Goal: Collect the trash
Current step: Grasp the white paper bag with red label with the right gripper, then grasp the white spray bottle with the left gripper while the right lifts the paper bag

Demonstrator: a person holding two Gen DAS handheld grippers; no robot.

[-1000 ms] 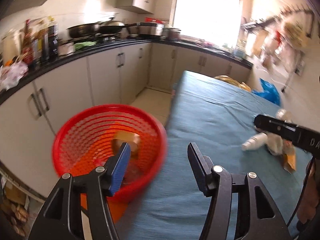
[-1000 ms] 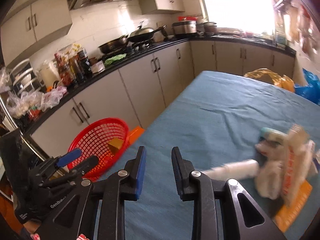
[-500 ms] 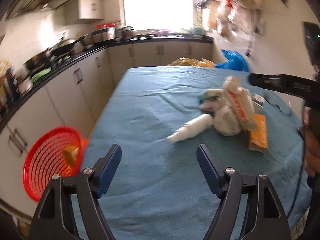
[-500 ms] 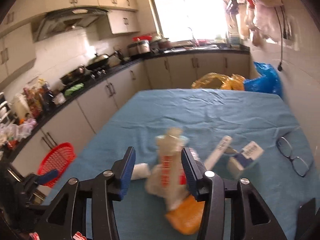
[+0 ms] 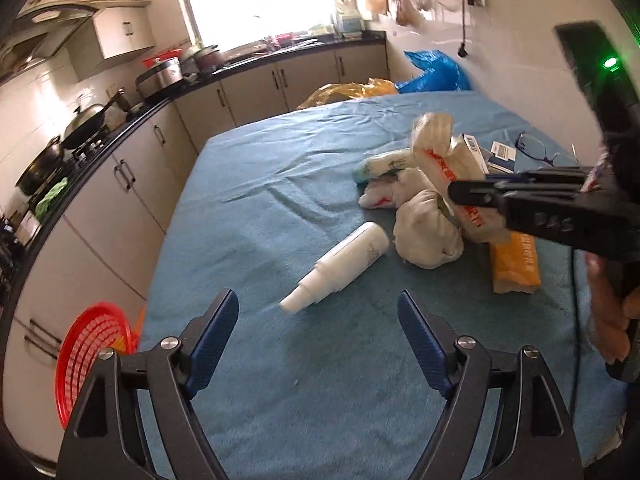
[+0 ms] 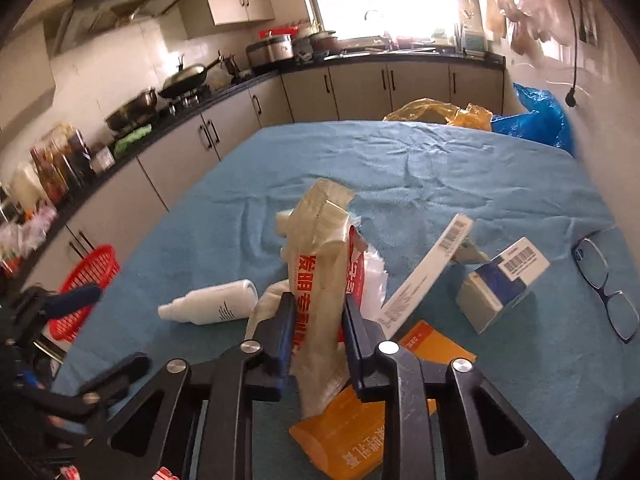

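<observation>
the right tongs (image 6: pixel 316 320) pinched a clear wrapper (image 6: pixel 320 248), its long axis upright; the left tongs (image 5: pixel 318 336) were opening, empty, over bare worktop (image 5: pixel 280 184).

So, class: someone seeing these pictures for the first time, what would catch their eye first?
Probably the right gripper, shut on a clear wrapper with red print in the trash heap on the blue table. Next, the white spray bottle lying ahead of the empty left gripper, whose jaws are opening, and the red basket below the table's left edge.
</observation>
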